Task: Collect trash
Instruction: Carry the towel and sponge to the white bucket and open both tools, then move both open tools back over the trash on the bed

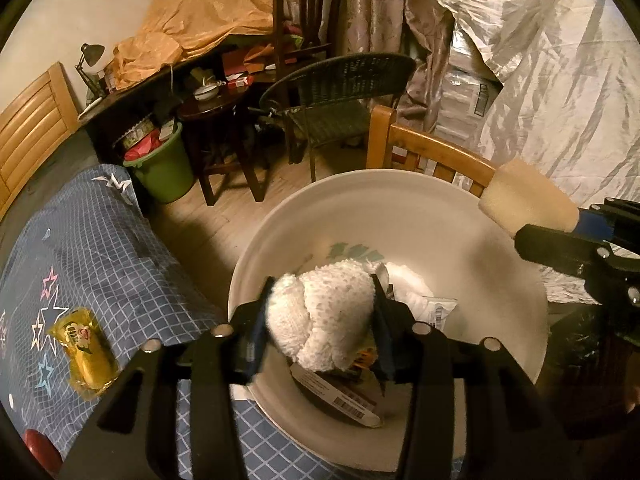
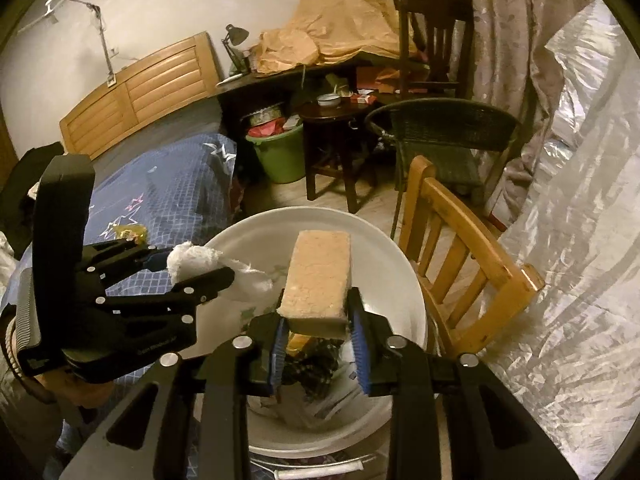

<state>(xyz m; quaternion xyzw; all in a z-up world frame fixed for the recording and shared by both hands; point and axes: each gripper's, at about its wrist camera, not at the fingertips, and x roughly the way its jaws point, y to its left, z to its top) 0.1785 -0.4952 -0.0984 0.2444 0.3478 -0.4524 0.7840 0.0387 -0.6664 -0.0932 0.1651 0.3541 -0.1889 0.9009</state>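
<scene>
— Trash first: where is it?
— Two pieces are held over the white basin (image 1: 400,208). The left gripper (image 1: 320,312) has its fingers clamped on a wad of white tissue (image 1: 324,316), and the right gripper (image 2: 318,326) has its fingers squeezed onto one end of a tan foam block (image 2: 318,276).
— Both above the basin?
— Yes. In the right wrist view the foam block sticks out over the basin's middle, and the tissue (image 2: 196,260) hangs over its left rim (image 2: 224,240) in the left gripper (image 2: 192,270). In the left wrist view the foam block (image 1: 528,204) sits at the basin's far right edge.
— Anything already inside?
— Wrappers and paper: a white packet (image 1: 436,312) and a barcode label (image 1: 352,400) lie at the bottom.
— And around it?
— A blue checked bedspread (image 1: 100,248) with stars lies to the left, with a yellow packet (image 1: 86,352) on it. A wooden chair (image 2: 468,256) stands just beside the basin on the right, and a green bucket (image 1: 164,168) stands farther off on the floor.
</scene>
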